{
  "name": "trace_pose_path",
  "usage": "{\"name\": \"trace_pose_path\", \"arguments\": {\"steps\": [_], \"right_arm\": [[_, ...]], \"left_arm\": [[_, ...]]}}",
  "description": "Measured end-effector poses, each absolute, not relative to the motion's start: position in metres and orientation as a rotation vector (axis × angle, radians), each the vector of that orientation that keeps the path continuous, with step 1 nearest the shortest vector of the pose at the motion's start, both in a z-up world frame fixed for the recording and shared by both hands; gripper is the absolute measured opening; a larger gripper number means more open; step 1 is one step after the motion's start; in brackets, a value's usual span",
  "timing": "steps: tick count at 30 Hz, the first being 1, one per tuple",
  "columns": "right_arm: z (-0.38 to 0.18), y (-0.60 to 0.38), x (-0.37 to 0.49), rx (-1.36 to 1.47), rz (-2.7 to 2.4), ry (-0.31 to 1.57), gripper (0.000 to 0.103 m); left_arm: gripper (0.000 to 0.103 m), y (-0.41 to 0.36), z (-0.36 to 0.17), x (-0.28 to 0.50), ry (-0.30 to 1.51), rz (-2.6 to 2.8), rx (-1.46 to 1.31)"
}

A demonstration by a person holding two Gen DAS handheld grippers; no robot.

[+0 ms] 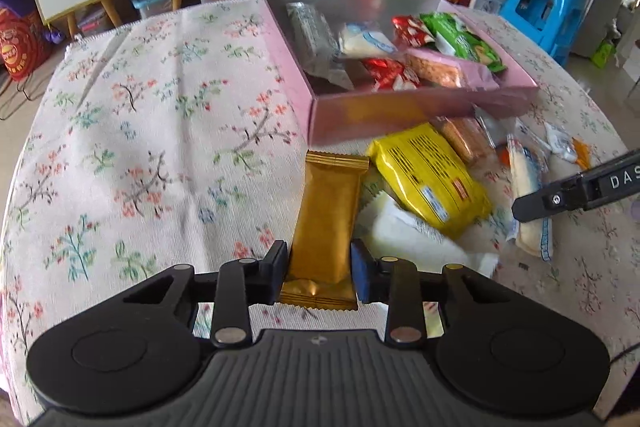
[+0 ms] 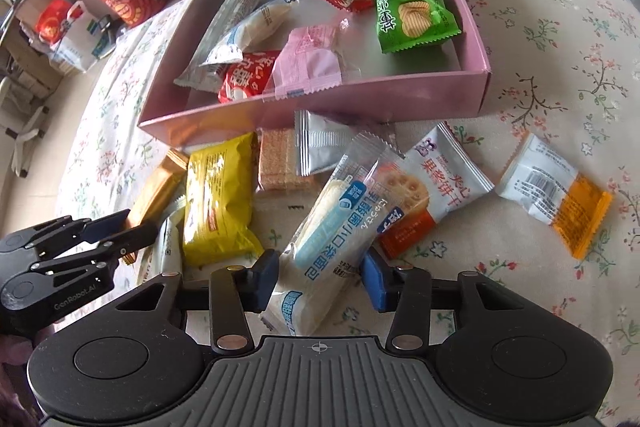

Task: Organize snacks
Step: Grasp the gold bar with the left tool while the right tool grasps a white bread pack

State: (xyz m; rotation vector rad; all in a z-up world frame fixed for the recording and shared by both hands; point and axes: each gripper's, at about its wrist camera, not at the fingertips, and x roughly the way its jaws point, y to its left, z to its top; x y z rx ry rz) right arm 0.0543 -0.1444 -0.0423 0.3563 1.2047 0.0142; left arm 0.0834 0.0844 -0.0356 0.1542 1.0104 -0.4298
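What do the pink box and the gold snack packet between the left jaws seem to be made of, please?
Pink box: probably thin cardboard with a glossy, faintly metallic pink coating; its walls are flat, sharply creased and mirror nearby packets.
Gold snack packet: likely metallised plastic film, satin sheen, crimped serrated end seals.

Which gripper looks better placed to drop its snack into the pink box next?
Left, marginally: the left gripper grips the gold bar directly below the pink box. The right gripper also holds a white packet.
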Motion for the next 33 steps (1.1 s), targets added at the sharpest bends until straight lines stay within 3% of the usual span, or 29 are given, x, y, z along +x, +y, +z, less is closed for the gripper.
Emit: {"name": "trace_pose_path", "arguments": {"steps": [11, 16, 20, 23, 28, 30, 32, 33], "right_arm": [[-0.036, -0.159, 0.036, 0.222, 0.087, 1.293, 0.044], [-0.032, -0.17, 0.029, 0.134, 0.067, 1.305, 0.046], [-0.033, -0.182, 0.026, 0.191, 0.049, 1.3, 0.05], [-0.035, -0.187, 0.025, 0.244, 0.022, 1.29, 0.052], [-0.036, -0.183, 0.026, 0.255, -0.026, 1.243, 0.053], [-0.037, -0.178, 0.025, 0.233, -0.045, 1.222, 0.052], [-0.037, -0.171, 0.027, 0.203, -0.056, 1.207, 0.038], [-0.037, -0.171, 0.028, 0.21, -0.05, 1.206, 0.036]], "left_arm": [[0.031, 0.081, -0.032, 0.069, 1.182, -0.405, 0.154], [0.033, 0.073, -0.034, 0.061, 1.175, -0.398, 0.236], [0.048, 0.073, -0.035, 0.064, 1.152, -0.382, 0.223], [0.05, 0.073, -0.036, 0.068, 1.147, -0.363, 0.207], [0.049, 0.072, -0.037, 0.072, 1.143, -0.31, 0.182], [0.041, 0.071, -0.037, 0.072, 1.14, -0.287, 0.182], [0.029, 0.072, -0.035, 0.072, 1.138, -0.284, 0.173], [0.027, 0.072, -0.034, 0.073, 1.14, -0.276, 0.162]]}}
